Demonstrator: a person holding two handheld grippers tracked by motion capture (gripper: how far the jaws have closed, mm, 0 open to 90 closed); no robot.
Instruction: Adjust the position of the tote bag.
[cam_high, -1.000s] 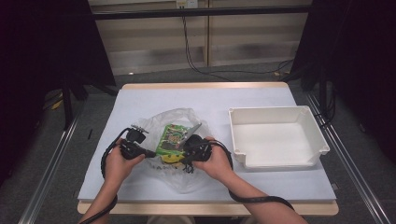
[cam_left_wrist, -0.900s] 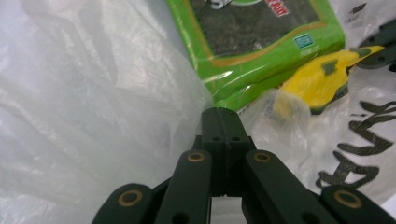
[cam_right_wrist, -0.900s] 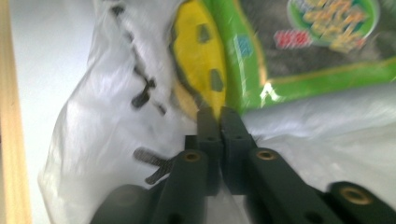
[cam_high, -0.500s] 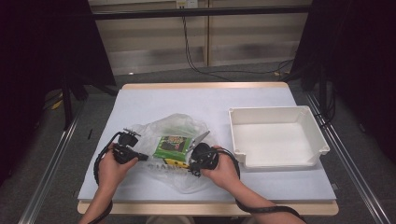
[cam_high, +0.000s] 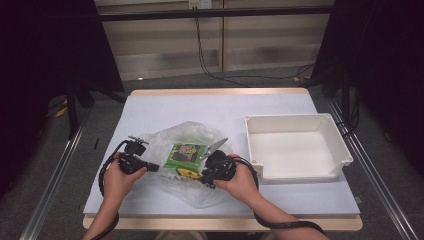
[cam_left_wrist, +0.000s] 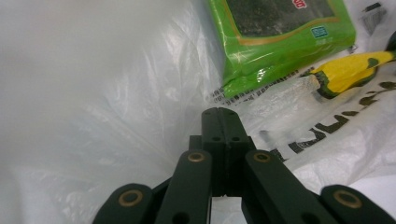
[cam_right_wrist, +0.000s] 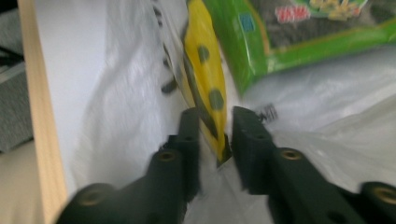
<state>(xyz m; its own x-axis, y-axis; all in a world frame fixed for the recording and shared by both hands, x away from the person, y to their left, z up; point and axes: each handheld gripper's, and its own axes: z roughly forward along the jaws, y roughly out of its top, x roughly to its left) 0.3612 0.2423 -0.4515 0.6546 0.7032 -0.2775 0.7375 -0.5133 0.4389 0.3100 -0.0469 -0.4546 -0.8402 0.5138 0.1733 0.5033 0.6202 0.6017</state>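
Two grippers work a clear plastic bag (cam_high: 192, 145) on the table (cam_high: 280, 107): the left gripper (cam_left_wrist: 221, 122) has its jaws pressed fully together, seemingly pinching the bag film, with a green packet (cam_left_wrist: 280, 35) lying inside the bag just beyond its tips. The right gripper (cam_right_wrist: 214, 126) has its jaws slightly apart, straddling the end of a yellow, green-spotted packet (cam_right_wrist: 205, 70); whether they clamp it cannot be told, and the green packet lies just past the far jaw. Further right of that gripper, well apart, stands a white tray (cam_high: 300, 125).
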